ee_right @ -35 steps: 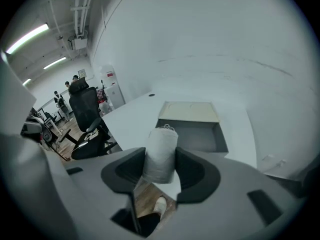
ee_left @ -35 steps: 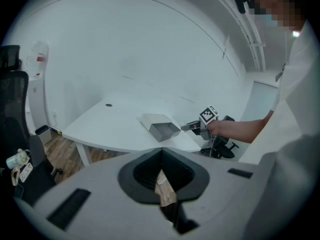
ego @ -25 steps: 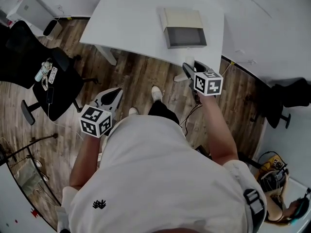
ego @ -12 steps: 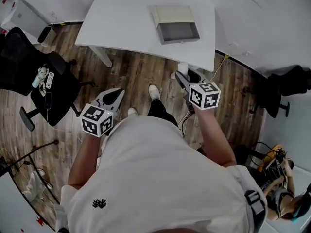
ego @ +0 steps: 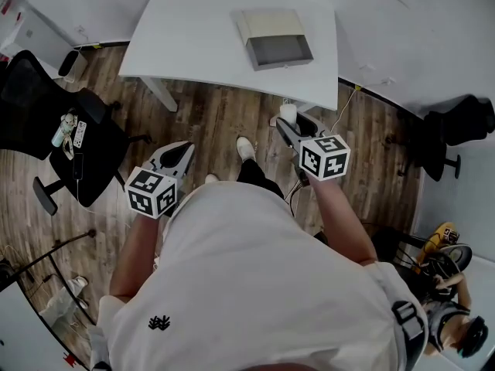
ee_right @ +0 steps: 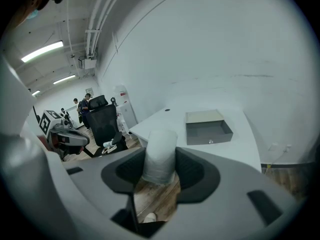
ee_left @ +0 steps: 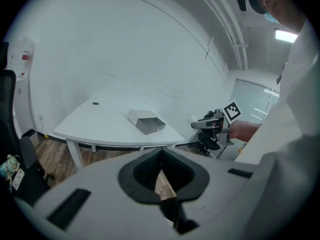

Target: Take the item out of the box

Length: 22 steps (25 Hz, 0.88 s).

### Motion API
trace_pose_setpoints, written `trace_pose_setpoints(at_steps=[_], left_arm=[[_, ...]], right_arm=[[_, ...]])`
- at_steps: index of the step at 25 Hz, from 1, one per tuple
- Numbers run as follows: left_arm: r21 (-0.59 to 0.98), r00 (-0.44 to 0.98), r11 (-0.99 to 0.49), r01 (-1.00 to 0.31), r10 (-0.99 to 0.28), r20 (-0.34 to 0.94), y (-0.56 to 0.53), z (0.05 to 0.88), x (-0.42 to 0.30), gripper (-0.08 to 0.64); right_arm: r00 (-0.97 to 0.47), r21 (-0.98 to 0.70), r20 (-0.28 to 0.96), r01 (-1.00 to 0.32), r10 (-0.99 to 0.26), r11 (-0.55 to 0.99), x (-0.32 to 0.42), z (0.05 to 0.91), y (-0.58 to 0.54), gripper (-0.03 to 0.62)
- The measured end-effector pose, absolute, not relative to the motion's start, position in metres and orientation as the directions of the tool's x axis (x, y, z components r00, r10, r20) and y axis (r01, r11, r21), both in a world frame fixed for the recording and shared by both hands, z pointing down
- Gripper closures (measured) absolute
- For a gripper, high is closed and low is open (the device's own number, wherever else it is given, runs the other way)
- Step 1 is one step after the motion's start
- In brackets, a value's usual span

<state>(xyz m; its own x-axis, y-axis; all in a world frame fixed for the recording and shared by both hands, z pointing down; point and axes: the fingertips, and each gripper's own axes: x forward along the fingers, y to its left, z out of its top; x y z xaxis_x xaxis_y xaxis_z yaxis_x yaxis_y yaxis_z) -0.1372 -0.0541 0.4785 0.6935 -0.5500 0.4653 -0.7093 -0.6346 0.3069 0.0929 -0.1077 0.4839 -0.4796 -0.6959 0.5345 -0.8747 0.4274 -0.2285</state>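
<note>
We stood back from the white counter (ego: 232, 52) with a gripper in each hand. The right gripper (ego: 296, 124) had its fingers (ee_right: 197, 171) clamped on either side of a white wrapped roll (ee_right: 160, 156), which stood upright between the dark pads. From the head view, the roll was held out over the wooden floor (ego: 216, 122), just off the counter's near edge and well apart from the box (ego: 272, 41). The grey box sat open on the counter, its lid folded back behind it and its inside facing up. The left gripper (ego: 184, 149) hung lower, beside our white shirt (ego: 255, 284), over the floor. Its fingers (ee_left: 142, 171) were drawn together at the tips and gripped nothing; only a sliver of floor showed between them. A black office chair (ego: 77, 141) with small things on its seat stood to our left. Another person (ego: 456, 315) was at the lower right edge of the head view.
</note>
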Motion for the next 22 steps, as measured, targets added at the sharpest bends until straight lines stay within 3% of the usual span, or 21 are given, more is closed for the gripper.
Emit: trace_pose_setpoints(at_steps=[22], left_arm=[[0.326,0.693,-0.621,-0.713,-0.554,0.462,-0.047,0.484,-0.146,0.554]], right_arm=[[-0.496,-0.229,0.514,-0.866,-0.7,0.445,0.08,0.465,-0.099,0.407]])
